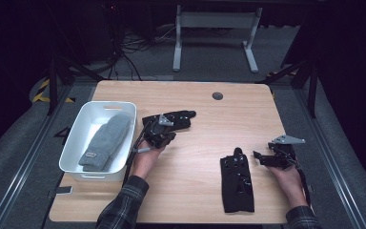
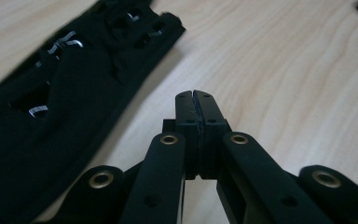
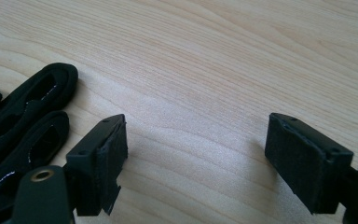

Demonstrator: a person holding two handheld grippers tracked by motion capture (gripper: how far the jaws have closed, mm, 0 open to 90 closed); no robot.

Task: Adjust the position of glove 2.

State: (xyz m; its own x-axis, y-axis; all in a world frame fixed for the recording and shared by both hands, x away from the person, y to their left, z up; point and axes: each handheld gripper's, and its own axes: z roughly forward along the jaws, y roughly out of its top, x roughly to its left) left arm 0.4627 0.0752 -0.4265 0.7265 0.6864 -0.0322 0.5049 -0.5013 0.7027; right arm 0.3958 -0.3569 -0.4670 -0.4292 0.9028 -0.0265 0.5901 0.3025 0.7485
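Your right tongs [image 1: 259, 156] stand spread wide and hold nothing, just to the right of the black glove [image 1: 237, 181], which lies flat on the surface [image 1: 205, 119] with its long axis running toward and away from you, fingers pointing away. The right hand is much the nearer; the glove's fingers [image 3: 28, 112] sit just left of those jaws. Your left tongs [image 2: 196, 114] are clenched on nothing, near the white bin [image 1: 124, 143] holding a grey mitten [image 1: 106, 140]. There is bare wood between glove and bin; the near edge is close.
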